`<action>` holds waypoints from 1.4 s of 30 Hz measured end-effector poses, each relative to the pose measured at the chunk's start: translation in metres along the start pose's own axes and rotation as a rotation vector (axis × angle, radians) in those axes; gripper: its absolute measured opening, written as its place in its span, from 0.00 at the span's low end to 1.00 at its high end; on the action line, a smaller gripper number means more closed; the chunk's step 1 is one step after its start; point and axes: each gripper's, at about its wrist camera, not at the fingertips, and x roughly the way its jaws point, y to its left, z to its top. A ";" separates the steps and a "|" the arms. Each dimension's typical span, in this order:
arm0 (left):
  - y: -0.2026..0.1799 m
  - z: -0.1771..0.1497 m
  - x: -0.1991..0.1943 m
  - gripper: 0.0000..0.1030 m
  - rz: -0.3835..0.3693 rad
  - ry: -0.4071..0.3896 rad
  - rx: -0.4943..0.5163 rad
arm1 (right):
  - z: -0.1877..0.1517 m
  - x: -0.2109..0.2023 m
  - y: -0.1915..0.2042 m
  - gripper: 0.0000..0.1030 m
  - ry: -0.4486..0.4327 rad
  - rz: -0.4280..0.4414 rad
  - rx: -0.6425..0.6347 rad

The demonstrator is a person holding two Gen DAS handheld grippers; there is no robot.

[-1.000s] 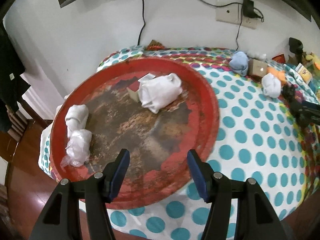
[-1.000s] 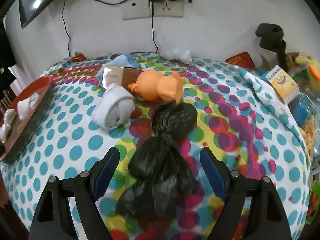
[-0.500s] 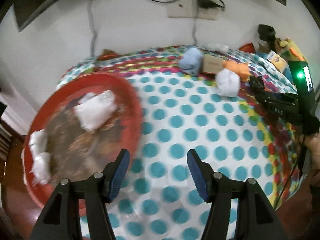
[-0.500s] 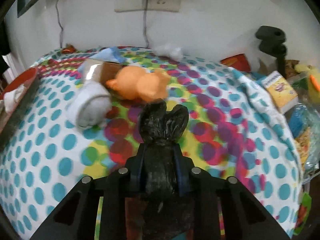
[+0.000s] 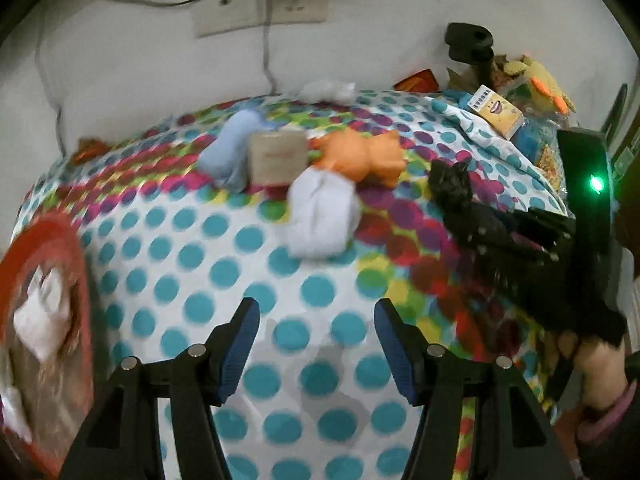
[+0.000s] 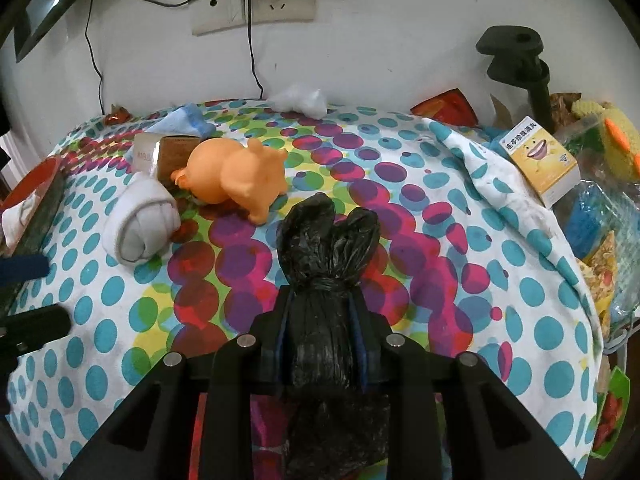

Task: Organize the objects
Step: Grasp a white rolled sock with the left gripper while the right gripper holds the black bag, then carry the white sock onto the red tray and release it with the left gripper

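My right gripper (image 6: 322,312) is shut on a knotted black plastic bag (image 6: 328,248) and holds it above the dotted tablecloth; the bag also shows in the left wrist view (image 5: 450,184). My left gripper (image 5: 316,344) is open and empty over the cloth, facing a rolled white sock (image 5: 322,216). Beyond lie an orange toy pig (image 5: 360,156), a small brown box (image 5: 276,156) and a blue cloth (image 5: 232,148). The sock (image 6: 140,224), pig (image 6: 232,176) and box (image 6: 168,152) lie left of the bag in the right wrist view.
A red tray (image 5: 60,240) holding white bundles (image 5: 38,320) sits at the left edge. A yellow box (image 6: 540,160), snack packets and a black clamp stand (image 6: 516,60) crowd the right side. A wall socket with cables (image 6: 256,0) is behind the table.
My right gripper closed on the black bag and lifted it. My left gripper swung right, away from the red tray, toward the sock and toys.
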 end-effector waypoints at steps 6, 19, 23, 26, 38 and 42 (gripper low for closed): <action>-0.011 0.018 0.026 0.60 0.027 -0.001 0.039 | 0.000 0.001 -0.002 0.26 0.000 0.007 0.004; 0.006 0.044 0.069 0.60 0.037 0.006 -0.048 | 0.000 0.002 -0.002 0.35 0.001 0.037 -0.004; 0.009 0.047 0.071 0.60 0.041 -0.011 -0.069 | 0.000 0.002 -0.002 0.35 0.001 0.038 -0.003; 0.007 0.046 0.071 0.60 0.050 -0.029 -0.054 | 0.000 0.002 -0.002 0.36 0.000 0.038 -0.002; 0.001 0.041 0.067 0.48 0.068 -0.074 -0.035 | -0.001 0.002 -0.001 0.37 0.000 0.041 -0.002; -0.004 0.035 0.061 0.47 0.077 -0.075 -0.011 | 0.000 0.002 -0.002 0.37 0.000 0.040 -0.003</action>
